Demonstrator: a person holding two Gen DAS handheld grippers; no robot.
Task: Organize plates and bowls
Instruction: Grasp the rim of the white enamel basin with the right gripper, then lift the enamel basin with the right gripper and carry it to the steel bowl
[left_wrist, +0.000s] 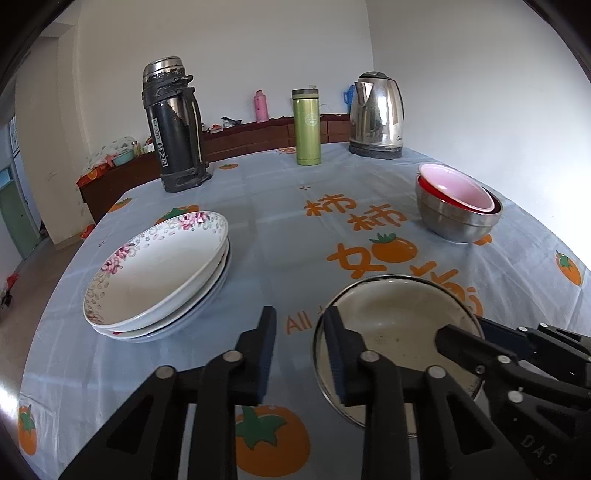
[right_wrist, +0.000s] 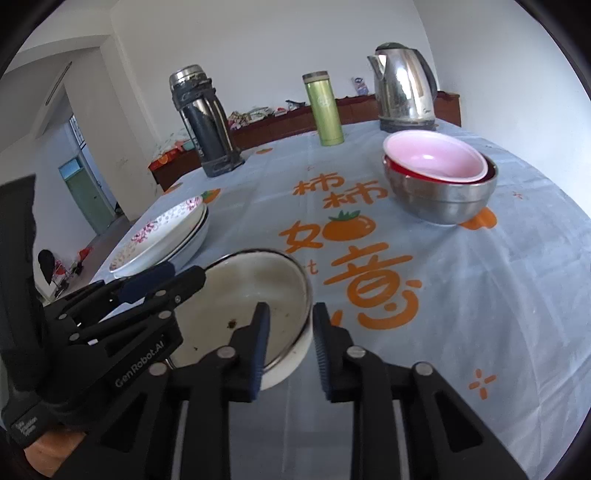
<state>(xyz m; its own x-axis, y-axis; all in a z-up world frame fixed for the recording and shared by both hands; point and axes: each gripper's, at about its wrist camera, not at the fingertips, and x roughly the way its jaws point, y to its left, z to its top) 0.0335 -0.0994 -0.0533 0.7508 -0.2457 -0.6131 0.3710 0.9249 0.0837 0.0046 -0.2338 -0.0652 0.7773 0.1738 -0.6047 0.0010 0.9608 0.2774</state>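
1. I see my left gripper (left_wrist: 301, 354) astride the near-left rim of the enamel bowl (left_wrist: 399, 332): one finger inside, the other outside on the cloth side. The gap is narrow, but I cannot tell whether the pads press the rim.
2. My right gripper (right_wrist: 290, 343) straddles the bowl's right rim the same way: left finger over the inside, right finger outside above the tablecloth (right_wrist: 480, 295). Its jaws are narrow too; a sliver of space seems to remain at the rim.
3. The bowl sits on the cloth between both tools, at the near edge of the table.
4. The plates (left_wrist: 155, 273) are stacked to the left of the bowl, well apart from it.
5. The nested bowls (right_wrist: 439, 181), pink in red in steel, stand far right, beyond the bowl, near the kettle (right_wrist: 404, 88).
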